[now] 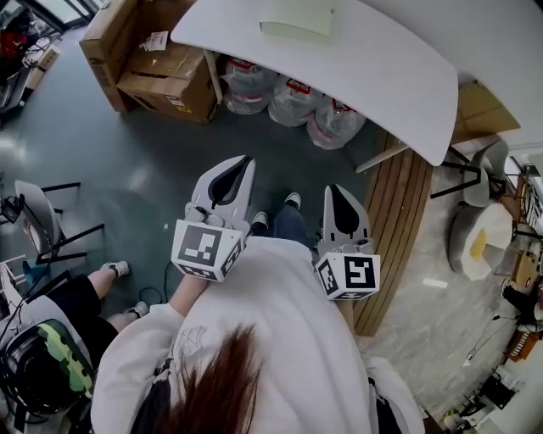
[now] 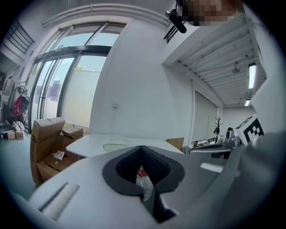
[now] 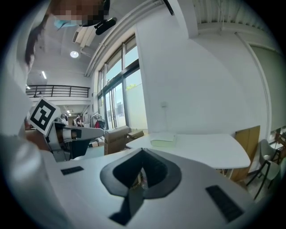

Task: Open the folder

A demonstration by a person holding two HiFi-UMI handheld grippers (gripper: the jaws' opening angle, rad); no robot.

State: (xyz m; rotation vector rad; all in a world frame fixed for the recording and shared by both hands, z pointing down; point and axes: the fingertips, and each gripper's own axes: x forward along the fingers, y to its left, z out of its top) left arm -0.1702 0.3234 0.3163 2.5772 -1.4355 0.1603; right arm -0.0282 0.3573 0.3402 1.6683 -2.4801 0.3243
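A pale green folder (image 1: 297, 19) lies shut on the far part of a white oval table (image 1: 390, 80). It also shows in the left gripper view as the folder (image 2: 115, 146) and in the right gripper view as the folder (image 3: 163, 142), some way ahead of both grippers. My left gripper (image 1: 245, 161) and right gripper (image 1: 333, 190) are held side by side over the floor, short of the table and pointing toward it. Both have their jaws together with nothing between them, as the left gripper (image 2: 142, 148) and right gripper (image 3: 143, 152) show in their own views.
Large water bottles (image 1: 288, 97) stand under the table. Cardboard boxes (image 1: 161, 59) sit at its left end. A wooden slatted strip (image 1: 399, 220) runs along the floor on the right. A chair (image 1: 38, 220) and a seated person's leg (image 1: 93, 284) are at the left, more chairs (image 1: 488, 169) at the right.
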